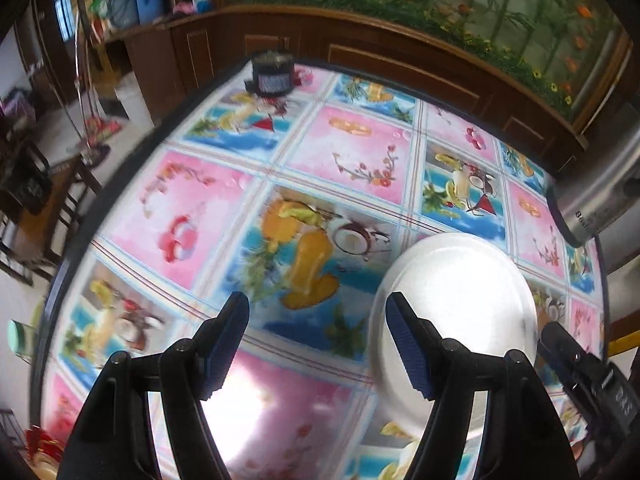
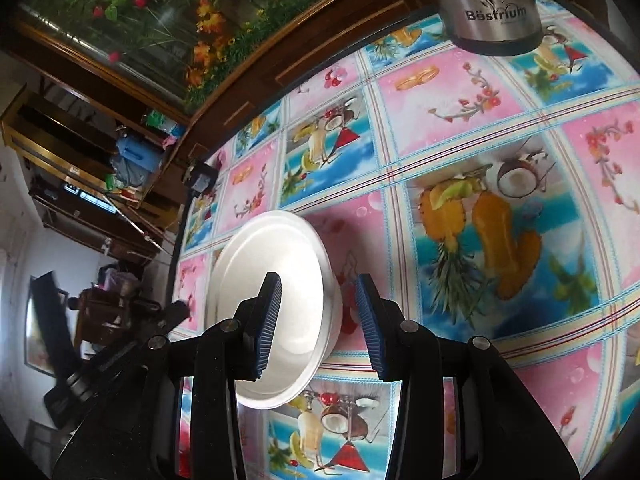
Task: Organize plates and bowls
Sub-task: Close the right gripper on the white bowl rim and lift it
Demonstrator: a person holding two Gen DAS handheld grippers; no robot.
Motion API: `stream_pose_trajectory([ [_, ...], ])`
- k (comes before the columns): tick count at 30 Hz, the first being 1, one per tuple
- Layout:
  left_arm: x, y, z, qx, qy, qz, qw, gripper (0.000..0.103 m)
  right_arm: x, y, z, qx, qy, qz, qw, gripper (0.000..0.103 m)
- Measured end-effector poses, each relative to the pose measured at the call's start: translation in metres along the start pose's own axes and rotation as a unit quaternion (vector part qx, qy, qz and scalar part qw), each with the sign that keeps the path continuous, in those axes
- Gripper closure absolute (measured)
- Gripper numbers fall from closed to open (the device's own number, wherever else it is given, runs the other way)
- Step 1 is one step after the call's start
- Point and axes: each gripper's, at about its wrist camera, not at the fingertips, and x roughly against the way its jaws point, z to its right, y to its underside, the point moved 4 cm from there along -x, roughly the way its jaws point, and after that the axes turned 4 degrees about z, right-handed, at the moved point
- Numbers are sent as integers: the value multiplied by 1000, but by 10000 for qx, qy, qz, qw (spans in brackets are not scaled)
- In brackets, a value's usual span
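Observation:
A white, deep-sided bowl [image 2: 276, 264] stands alone on the round table with its bright fruit-and-flower cloth [image 2: 460, 128]. My right gripper [image 2: 318, 320] hovers at the bowl's near right rim. One blue pad is over the inside, the other outside the wall, and cloth shows in the gap, so nothing is gripped. In the left wrist view the same bowl [image 1: 456, 300] lies to the right. My left gripper [image 1: 316, 332] is open over bare cloth, its right finger [image 1: 408, 344] overlapping the bowl's left edge. The right gripper [image 1: 580, 368] shows at the far right edge there.
A steel flask [image 2: 492, 4] stands at the table's far side, also visible as the steel flask [image 1: 600, 184]. A black jar [image 1: 273, 76] sits near the far edge. A wooden cabinet [image 1: 360, 48] with a plant display runs behind the table. Chairs [image 1: 36, 208] stand at the left.

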Motion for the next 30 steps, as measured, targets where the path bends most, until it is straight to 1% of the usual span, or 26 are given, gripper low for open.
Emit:
stream_pose_trajectory([
  [3, -9, 5, 7, 66, 104, -138, 9998, 32, 0, 0, 1, 13, 81, 19, 10000, 64],
  [7, -8, 10, 17, -2, 334, -86, 9994, 32, -3, 1, 3, -48, 34, -56, 10000, 64],
  [10, -12, 15, 23, -27, 460, -220, 9987, 32, -6, 2, 0, -45, -11, -94, 9999, 64],
  [15, -17, 25, 30, -40, 530, -324, 9981, 32, -11, 5, -1, -44, 10, -159, 9999, 64],
  [18, -17, 28, 32, -29, 480, -302, 9984, 32, -14, 6, 1, -98, 18, -200, 9997, 64],
  [22, -19, 32, 31, -87, 284, -294, 9991, 32, -18, 7, 4, -151, 58, -212, 9996, 64],
  [30, -16, 31, 17, 70, 180, -155, 9997, 34, -24, 10, 1, -119, 123, -216, 9996, 64],
])
